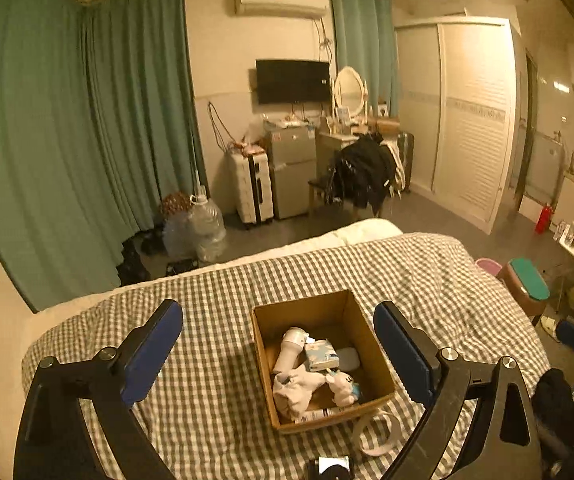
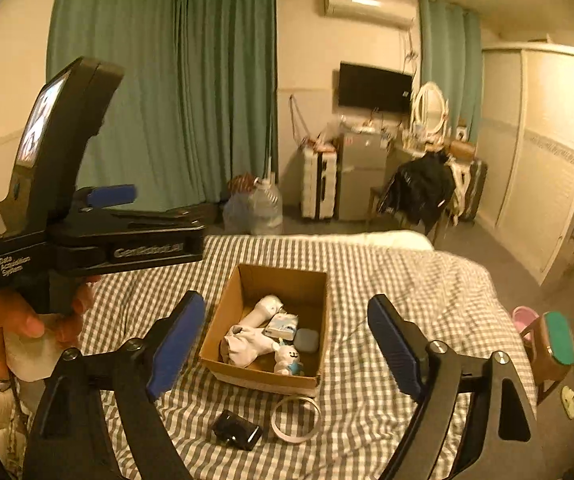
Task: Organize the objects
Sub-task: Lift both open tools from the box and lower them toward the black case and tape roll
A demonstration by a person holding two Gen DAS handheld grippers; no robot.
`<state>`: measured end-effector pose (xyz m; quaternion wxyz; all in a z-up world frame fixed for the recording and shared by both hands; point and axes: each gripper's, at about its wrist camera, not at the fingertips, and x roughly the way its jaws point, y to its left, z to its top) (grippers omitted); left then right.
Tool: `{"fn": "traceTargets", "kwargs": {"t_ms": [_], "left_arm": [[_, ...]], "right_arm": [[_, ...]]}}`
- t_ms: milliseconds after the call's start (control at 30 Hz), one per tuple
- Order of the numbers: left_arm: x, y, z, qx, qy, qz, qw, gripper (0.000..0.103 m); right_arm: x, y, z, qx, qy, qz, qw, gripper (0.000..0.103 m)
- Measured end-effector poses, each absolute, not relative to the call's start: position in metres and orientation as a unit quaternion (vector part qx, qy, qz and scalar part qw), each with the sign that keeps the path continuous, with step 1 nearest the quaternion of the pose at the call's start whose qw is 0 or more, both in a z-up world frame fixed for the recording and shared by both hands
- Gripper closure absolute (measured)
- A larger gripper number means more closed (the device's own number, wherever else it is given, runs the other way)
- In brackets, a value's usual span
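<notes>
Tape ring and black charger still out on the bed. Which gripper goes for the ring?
Probably right. The tape ring lies between the open right gripper fingers, just short of the box. The left gripper, also open, sees it low and off-centre.

One cardboard box (image 2: 265, 376) ahead of the tools holds five things. Nearer the tools lie one tape ring (image 2: 295, 420) and one black charger (image 2: 237, 429). Two water jugs (image 2: 265, 210) stand beyond.
</notes>
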<state>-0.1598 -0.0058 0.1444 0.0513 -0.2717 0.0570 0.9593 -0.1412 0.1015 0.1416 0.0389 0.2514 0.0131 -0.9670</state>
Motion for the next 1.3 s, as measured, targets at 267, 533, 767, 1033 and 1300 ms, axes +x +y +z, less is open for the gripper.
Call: {"fn": "traceTargets", "kwargs": {"t_ms": [267,533,767,1033,1300], "left_arm": [[-0.094,-0.022,0.164,-0.245,0.062,0.967,0.043,0.002],[-0.046,-0.035,0.138,-0.233,0.063,0.97,0.023,0.002],[-0.035,-0.043,0.094,-0.243,0.041,0.969,-0.011,0.002],[-0.052,-0.032,0.026,-0.273,0.023,0.961,-0.028,0.002],[-0.087,-0.012,-0.053,-0.338,0.034,0.94,-0.032,0.002]], "right_arm": [[-0.074,0.107,0.167,0.218,-0.004,-0.976,0.006,0.009],[-0.044,0.106,0.153,0.202,0.003,-0.979,-0.008,0.006],[-0.05,0.11,0.121,0.218,-0.002,-0.976,-0.008,0.006],[-0.072,0.115,0.07,0.246,0.013,-0.969,-0.005,0.006],[-0.117,0.131,0.002,0.306,-0.01,-0.952,-0.008,0.006]]}}
